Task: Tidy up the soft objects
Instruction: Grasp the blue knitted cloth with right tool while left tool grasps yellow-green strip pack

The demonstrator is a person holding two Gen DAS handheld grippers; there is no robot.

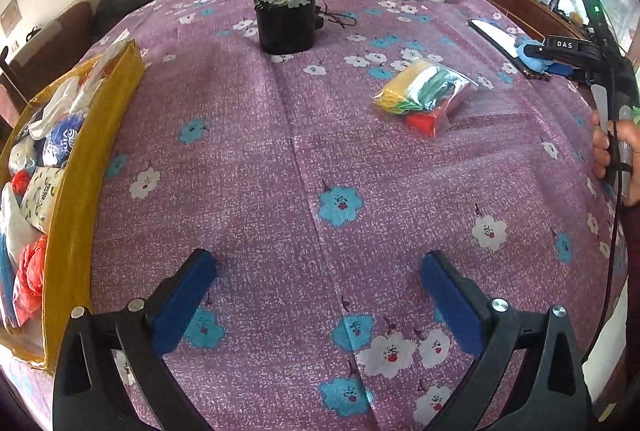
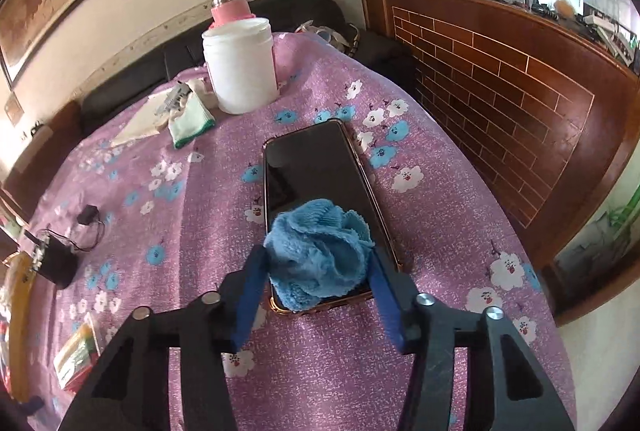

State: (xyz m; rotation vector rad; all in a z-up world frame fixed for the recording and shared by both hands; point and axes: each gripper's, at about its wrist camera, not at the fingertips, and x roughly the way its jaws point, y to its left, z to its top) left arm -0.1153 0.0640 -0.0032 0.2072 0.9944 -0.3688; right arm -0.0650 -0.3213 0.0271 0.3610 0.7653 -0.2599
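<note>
Right gripper (image 2: 316, 271) has its blue pads on either side of a crumpled blue knit cloth (image 2: 320, 251) lying on the near end of a phone (image 2: 316, 183); the pads look pressed into the cloth, though its fluff blurs the contact. The phone's long axis runs away from the gripper. Left gripper (image 1: 320, 295) hangs spread wide over bare tablecloth (image 1: 248, 159), empty. Yellow box (image 1: 80, 191) of soft things sits at its left; a bag of coloured cloths (image 1: 424, 95) lies ahead, well apart.
</note>
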